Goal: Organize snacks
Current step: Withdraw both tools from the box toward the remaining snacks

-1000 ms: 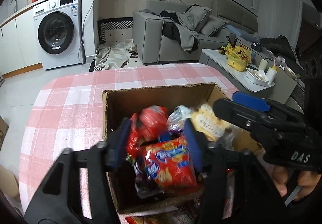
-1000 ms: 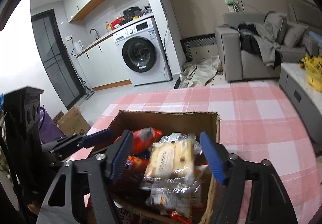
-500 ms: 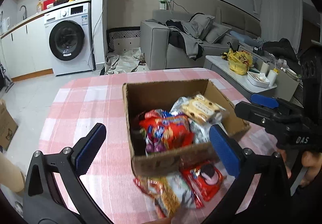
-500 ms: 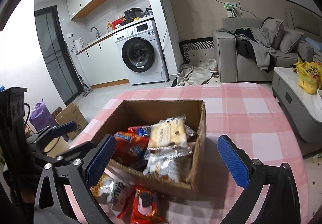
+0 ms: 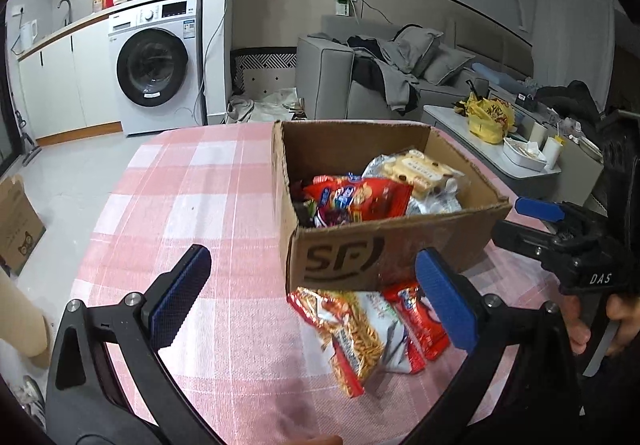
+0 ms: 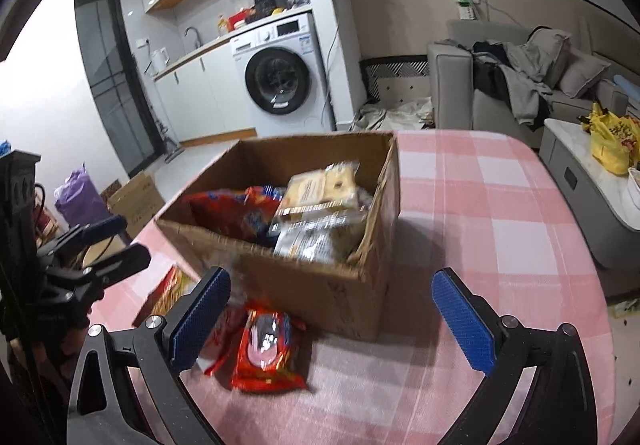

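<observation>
A cardboard box stands on the pink checked table and holds a red snack bag and a pale biscuit pack. In front of the box lie an orange-and-white snack bag and a red packet. My left gripper is open and empty, above the table in front of the box. My right gripper is open and empty, near the box's front corner; it also shows at the right of the left wrist view.
The pink checked tablecloth covers the table. Beyond it are a washing machine, a grey sofa and a low table with a yellow bag. Cardboard boxes sit on the floor at left.
Both grippers have opened wide and pulled back from inside the box. The red bag and biscuit pack stay in the box. Packets in front of the box have come into view.
</observation>
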`<move>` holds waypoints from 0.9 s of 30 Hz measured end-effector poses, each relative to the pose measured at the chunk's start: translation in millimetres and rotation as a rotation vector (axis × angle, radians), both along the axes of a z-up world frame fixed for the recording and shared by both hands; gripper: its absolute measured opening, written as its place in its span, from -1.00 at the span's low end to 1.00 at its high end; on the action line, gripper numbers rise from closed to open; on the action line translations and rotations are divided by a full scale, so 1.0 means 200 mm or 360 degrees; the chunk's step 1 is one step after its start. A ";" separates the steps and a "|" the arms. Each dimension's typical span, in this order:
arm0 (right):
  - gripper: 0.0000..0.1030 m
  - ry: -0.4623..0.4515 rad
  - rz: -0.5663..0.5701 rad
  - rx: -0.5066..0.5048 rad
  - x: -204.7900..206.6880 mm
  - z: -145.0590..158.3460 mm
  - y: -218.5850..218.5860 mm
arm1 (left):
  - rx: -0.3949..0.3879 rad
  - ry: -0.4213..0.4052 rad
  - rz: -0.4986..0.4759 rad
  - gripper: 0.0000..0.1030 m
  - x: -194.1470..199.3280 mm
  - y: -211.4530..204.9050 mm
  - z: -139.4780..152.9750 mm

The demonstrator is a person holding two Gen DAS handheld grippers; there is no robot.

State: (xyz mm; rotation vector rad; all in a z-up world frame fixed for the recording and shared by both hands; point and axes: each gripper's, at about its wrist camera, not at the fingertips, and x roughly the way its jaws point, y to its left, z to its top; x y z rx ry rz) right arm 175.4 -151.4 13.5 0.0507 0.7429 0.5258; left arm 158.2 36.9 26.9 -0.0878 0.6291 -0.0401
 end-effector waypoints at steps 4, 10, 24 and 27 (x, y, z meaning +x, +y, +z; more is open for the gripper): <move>0.99 0.0027 0.0059 -0.0107 -0.02 -0.03 0.04 | 0.0010 0.0029 -0.0030 0.98 -0.01 -0.01 -0.03; 0.99 0.0125 0.0129 -0.0142 -0.02 -0.10 0.09 | 0.0000 0.0053 -0.0044 0.98 0.00 -0.02 -0.04; 0.99 0.0292 0.0120 -0.0273 0.00 -0.31 0.22 | 0.0045 0.0214 -0.0073 0.98 0.09 -0.05 -0.16; 0.99 0.0315 0.0129 -0.0261 0.01 -0.34 0.23 | 0.0052 0.0241 -0.0093 0.98 0.10 -0.07 -0.18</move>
